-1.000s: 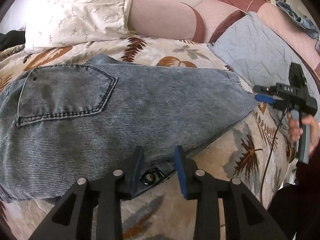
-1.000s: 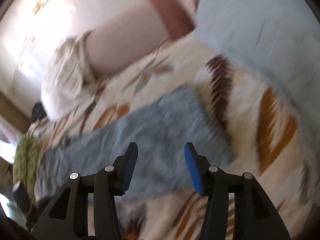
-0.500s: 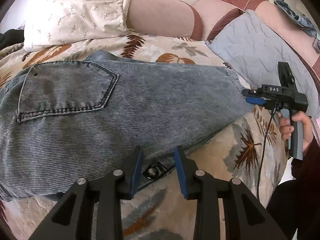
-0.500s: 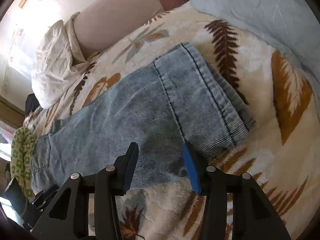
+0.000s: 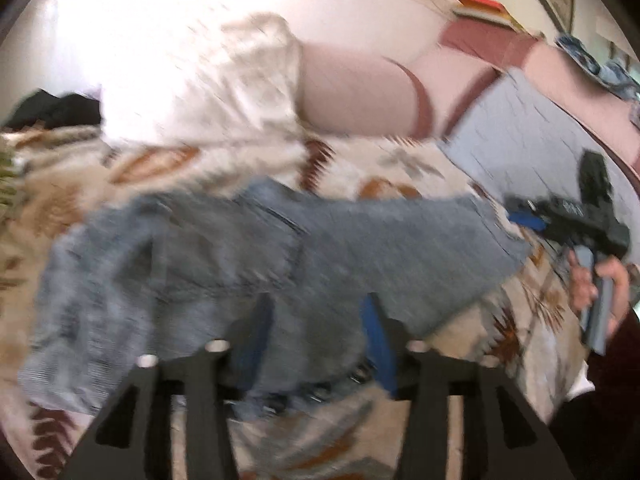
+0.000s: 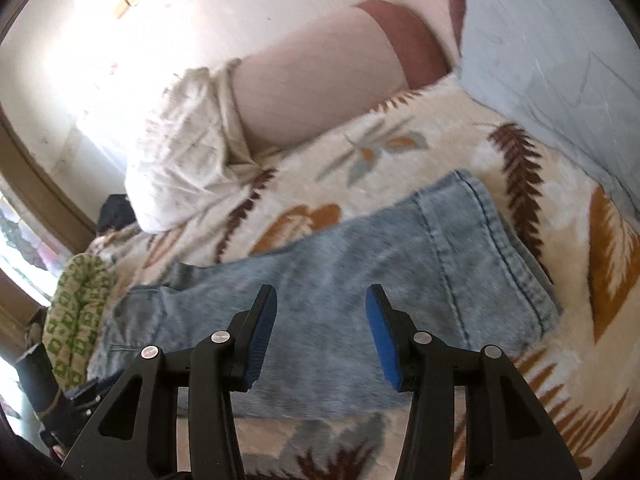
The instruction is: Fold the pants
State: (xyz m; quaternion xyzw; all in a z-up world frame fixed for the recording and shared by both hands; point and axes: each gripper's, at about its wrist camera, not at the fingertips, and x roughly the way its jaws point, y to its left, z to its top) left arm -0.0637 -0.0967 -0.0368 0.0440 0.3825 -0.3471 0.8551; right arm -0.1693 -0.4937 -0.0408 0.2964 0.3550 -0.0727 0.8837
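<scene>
Grey-blue denim pants (image 5: 248, 264) lie folded lengthwise on a leaf-patterned blanket (image 5: 400, 176); this view is blurred. My left gripper (image 5: 316, 340) is open, its blue pads astride the near edge of the pants at the waist end. The right gripper (image 5: 524, 216) shows there at the hem on the right, held by a hand. In the right wrist view the pants (image 6: 360, 280) run from the hem at right to the waist at left. My right gripper (image 6: 320, 332) is open over the near edge of the leg.
A white patterned pillow (image 5: 208, 92) and a pink bolster (image 5: 360, 96) lie behind the pants. A grey quilted cushion (image 5: 536, 140) is at the right. A green patterned cloth (image 6: 76, 304) lies beyond the waist end.
My left gripper has pushed forward so the pants' edge now lies between its pads, and the waist end has bunched up. The right gripper has lowered nearer the leg.
</scene>
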